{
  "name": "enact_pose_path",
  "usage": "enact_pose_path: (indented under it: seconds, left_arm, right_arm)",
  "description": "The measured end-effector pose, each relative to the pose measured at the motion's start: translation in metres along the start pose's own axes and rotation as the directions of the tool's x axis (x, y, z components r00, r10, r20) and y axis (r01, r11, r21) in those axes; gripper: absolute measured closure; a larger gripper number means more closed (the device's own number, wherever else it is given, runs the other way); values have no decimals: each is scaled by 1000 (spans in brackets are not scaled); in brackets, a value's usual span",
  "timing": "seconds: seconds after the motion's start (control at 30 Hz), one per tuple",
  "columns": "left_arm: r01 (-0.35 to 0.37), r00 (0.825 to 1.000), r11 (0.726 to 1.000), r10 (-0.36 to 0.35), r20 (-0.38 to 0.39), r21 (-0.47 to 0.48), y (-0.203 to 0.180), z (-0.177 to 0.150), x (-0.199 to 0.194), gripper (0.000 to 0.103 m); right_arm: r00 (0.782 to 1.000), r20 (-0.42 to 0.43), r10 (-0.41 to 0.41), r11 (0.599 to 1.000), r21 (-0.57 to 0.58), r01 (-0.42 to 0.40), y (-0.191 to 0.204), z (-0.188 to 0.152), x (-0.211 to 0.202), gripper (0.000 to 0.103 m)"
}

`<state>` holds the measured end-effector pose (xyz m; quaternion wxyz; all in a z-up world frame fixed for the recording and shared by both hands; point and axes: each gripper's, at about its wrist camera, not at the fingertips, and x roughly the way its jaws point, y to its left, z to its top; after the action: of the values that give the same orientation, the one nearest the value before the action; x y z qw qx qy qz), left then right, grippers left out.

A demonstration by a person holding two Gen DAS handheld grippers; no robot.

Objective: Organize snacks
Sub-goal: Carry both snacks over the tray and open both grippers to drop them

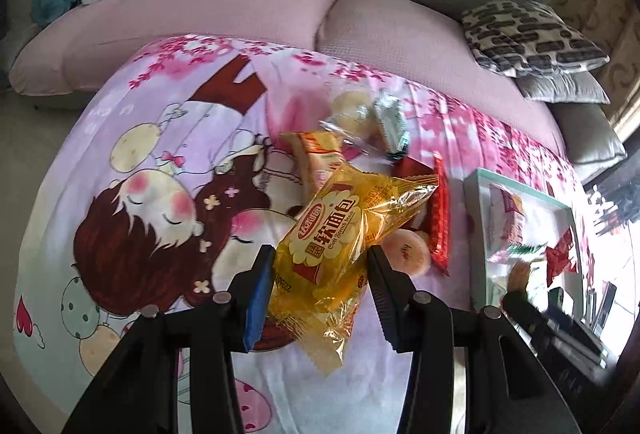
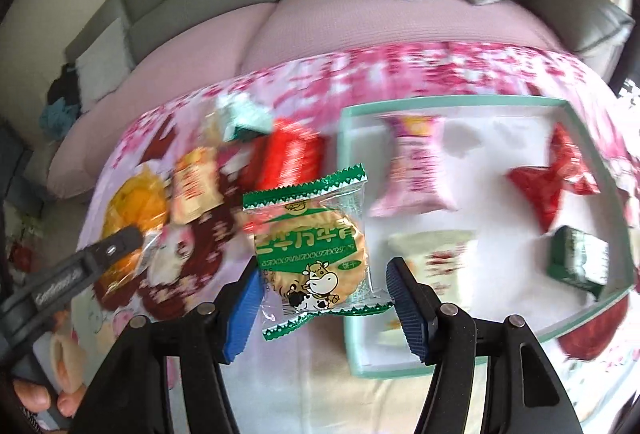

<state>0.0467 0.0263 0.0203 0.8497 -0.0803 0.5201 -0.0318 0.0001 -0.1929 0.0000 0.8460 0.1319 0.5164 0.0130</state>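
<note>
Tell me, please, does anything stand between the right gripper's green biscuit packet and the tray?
Nothing visible does: the biscuit packet in the right gripper hangs beside the left rim of the tray, with bare floor inside.

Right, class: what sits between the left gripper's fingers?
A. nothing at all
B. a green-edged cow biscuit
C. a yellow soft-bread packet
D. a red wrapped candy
C: in the left wrist view the yellow bread packet sits between the fingers of the left gripper, both touching its sides; the cow biscuit is at the right gripper instead.
</note>
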Motion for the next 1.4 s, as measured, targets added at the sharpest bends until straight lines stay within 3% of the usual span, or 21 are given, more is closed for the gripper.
enact_pose_path:
  seconds: [0.2, 0.47, 0.6, 0.8, 1.03, 1.4]
  left_arm:
    - [23, 1000, 998, -23, -11, 66, -26, -4, 1, 55]
    - [34, 998, 987, -25, -53, 159, -71, -8, 14, 55]
    - [96, 993, 974, -78, -94, 203, -105, -6, 23, 55]
    - [109, 989, 957, -77, -126, 269, -152, -3, 37, 55]
    - [133, 986, 935, -92, -139, 329, -202, 3, 46, 55]
    - [139, 981, 925, -79, -180, 353, -248, 8, 73, 55]
  right_arm:
    - [993, 21, -114, 991, 69, 112, -38, 9, -6, 38]
    - [982, 3, -187, 967, 176, 184, -92, 17, -4, 38]
    - [980, -9, -197, 955, 225, 194, -115, 25, 2, 38]
    - [984, -31, -177, 941, 287, 178, -138, 31, 12, 38]
    - [977, -33, -209, 914, 349, 207, -165, 33, 12, 38]
    - [973, -39, -226, 895, 386, 223, -182, 34, 15, 38]
